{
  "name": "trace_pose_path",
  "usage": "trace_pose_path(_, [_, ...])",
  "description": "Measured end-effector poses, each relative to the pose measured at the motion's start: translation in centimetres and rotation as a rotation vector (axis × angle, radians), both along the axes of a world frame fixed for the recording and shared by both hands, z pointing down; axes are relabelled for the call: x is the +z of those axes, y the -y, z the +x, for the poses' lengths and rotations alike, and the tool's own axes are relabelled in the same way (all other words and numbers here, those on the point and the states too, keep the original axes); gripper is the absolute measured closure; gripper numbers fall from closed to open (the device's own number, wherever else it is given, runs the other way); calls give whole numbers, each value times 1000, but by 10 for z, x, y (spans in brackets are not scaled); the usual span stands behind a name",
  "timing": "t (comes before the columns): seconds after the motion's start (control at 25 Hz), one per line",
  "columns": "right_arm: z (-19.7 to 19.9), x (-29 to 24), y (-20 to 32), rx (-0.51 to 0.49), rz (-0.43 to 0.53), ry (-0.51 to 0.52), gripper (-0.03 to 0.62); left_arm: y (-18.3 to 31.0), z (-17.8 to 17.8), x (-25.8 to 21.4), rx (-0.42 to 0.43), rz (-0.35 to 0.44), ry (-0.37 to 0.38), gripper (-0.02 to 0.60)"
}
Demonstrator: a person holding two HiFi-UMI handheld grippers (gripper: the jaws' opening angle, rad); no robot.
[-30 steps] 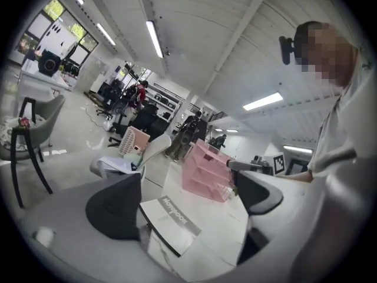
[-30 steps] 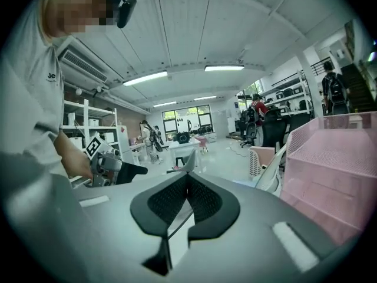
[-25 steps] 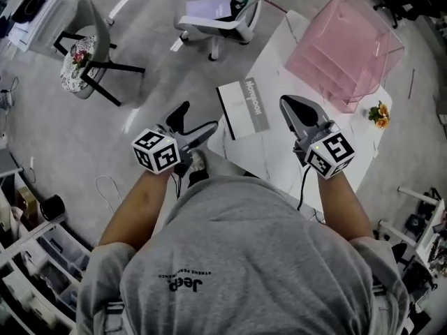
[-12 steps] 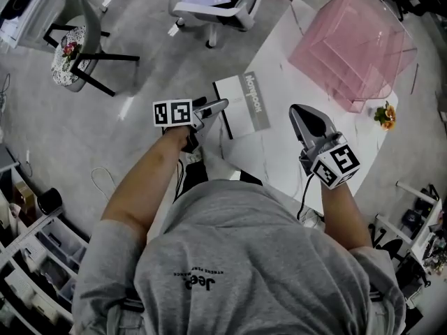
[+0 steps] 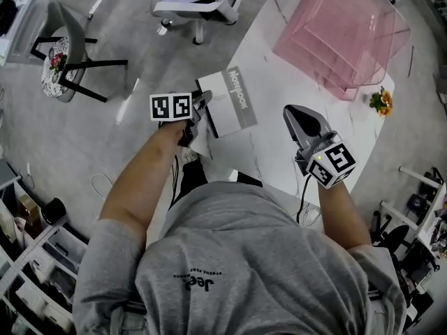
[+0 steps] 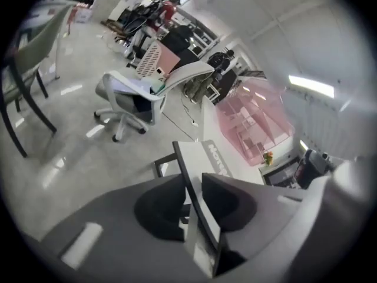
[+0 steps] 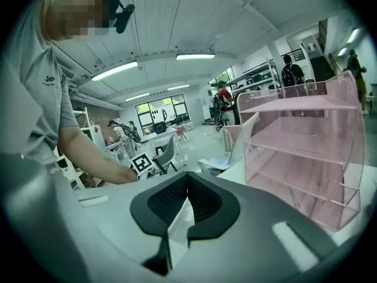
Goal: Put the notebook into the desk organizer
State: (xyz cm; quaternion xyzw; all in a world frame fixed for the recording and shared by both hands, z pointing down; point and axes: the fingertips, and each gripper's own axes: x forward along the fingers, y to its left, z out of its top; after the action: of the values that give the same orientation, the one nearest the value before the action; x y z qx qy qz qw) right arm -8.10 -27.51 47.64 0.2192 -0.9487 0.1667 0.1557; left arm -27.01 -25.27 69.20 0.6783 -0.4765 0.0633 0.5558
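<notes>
The notebook (image 5: 227, 103), grey and white with a dark spine, lies on the white table (image 5: 279, 152) and overhangs its left edge. My left gripper (image 5: 204, 102) has just been closing its jaws on that overhanging edge. In the left gripper view the notebook (image 6: 197, 158) stands edge-on between the two dark pads (image 6: 156, 208), which press on it. The pink mesh desk organizer (image 5: 342, 37) stands at the table's far end, and shows at the right of the right gripper view (image 7: 300, 152). My right gripper (image 5: 297, 114) hovers over the table's right half, shut and empty (image 7: 187, 187).
A small orange flower (image 5: 380, 102) sits on the table beside the organizer. A white office chair (image 5: 195, 2) stands on the floor beyond the notebook. A black chair with a floral cushion (image 5: 56, 65) is farther left. Shelving lines the lower left.
My left gripper came down and in from the floor side to the notebook's overhanging edge, and its open jaws closed on it. My right gripper sank slightly, still shut.
</notes>
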Motion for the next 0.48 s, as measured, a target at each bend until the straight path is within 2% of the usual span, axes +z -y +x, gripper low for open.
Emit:
trace_pose_path(0.04, [2, 1, -1, 4, 0, 4, 591, 2, -1, -6, 15, 20, 39, 447])
trace_pose_path(0.12, [5, 1, -2, 10, 2, 8, 591, 6, 2, -24, 28, 64, 45, 491])
trace_pose_path(0.28, [10, -2, -1, 20, 6, 23, 591, 14, 21, -70, 78, 135, -68, 514])
trace_pose_path(0.48, [29, -11, 0, 46, 17, 46, 591, 34, 65, -128, 170, 209, -219, 514])
